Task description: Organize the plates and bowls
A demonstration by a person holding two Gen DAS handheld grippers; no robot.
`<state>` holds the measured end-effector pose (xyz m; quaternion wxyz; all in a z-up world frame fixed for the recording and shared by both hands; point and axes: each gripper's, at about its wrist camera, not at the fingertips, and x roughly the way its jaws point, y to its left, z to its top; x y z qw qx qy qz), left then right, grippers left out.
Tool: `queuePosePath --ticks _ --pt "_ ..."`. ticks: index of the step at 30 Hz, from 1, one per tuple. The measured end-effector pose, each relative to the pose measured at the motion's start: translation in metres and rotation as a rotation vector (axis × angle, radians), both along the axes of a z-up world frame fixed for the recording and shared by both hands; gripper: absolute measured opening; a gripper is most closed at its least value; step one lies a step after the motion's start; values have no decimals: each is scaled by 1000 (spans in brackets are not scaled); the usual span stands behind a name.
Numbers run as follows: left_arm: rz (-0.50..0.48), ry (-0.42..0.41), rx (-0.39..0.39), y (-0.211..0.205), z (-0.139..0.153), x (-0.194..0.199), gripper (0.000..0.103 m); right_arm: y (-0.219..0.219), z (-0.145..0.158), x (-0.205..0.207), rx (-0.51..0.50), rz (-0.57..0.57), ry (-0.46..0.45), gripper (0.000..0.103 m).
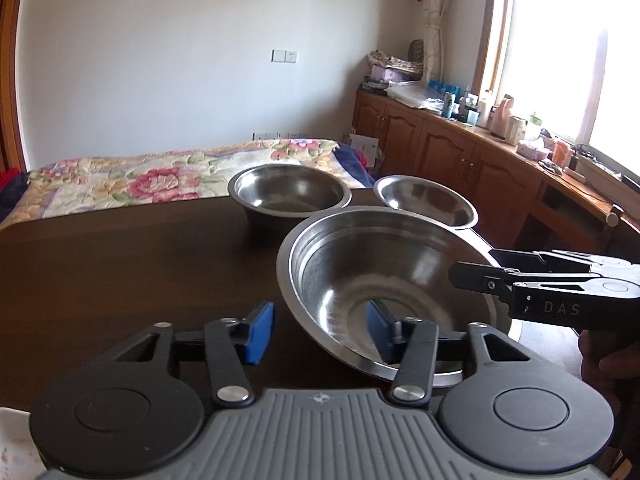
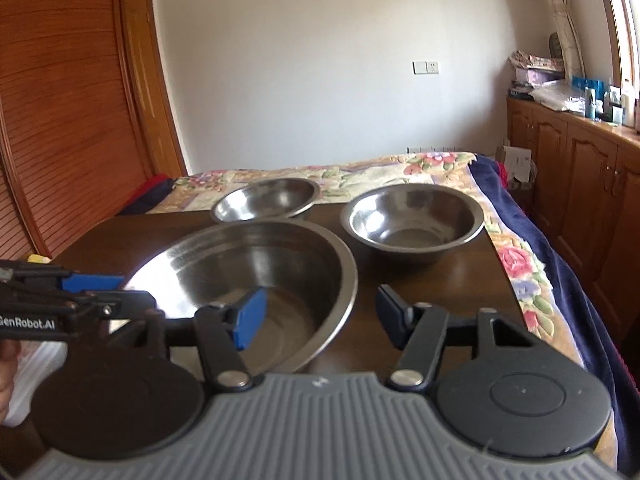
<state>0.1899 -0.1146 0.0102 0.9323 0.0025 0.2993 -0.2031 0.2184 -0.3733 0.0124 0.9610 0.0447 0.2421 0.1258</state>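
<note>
The large round stainless-steel bowl (image 1: 392, 292) sits on the dark wooden table (image 1: 120, 264), its near rim between the spread fingers of both the left gripper (image 1: 320, 332) and right gripper (image 2: 320, 316) (neither pinches anything); two smaller steel bowls (image 2: 412, 220) stand just beyond

Three bowls (image 2: 256, 280) of shiny, smooth metal sit on a dark, glossy wood table (image 1: 120, 264); the gripper pads (image 1: 260, 332) look matt blue.
</note>
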Motion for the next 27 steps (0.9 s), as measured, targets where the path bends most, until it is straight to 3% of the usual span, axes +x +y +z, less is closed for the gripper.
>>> queuePosePath --ticks 5,9,27 --pt "4 33 -10 1 -4 6 41 -4 -3 7 16 6 37 47" --pt "-6 40 -22 -1 -3 5 33 -4 -4 8 29 27 51 28" --pt "-24 0 -43 13 11 -24 32 4 4 -17 46 25 13 26"
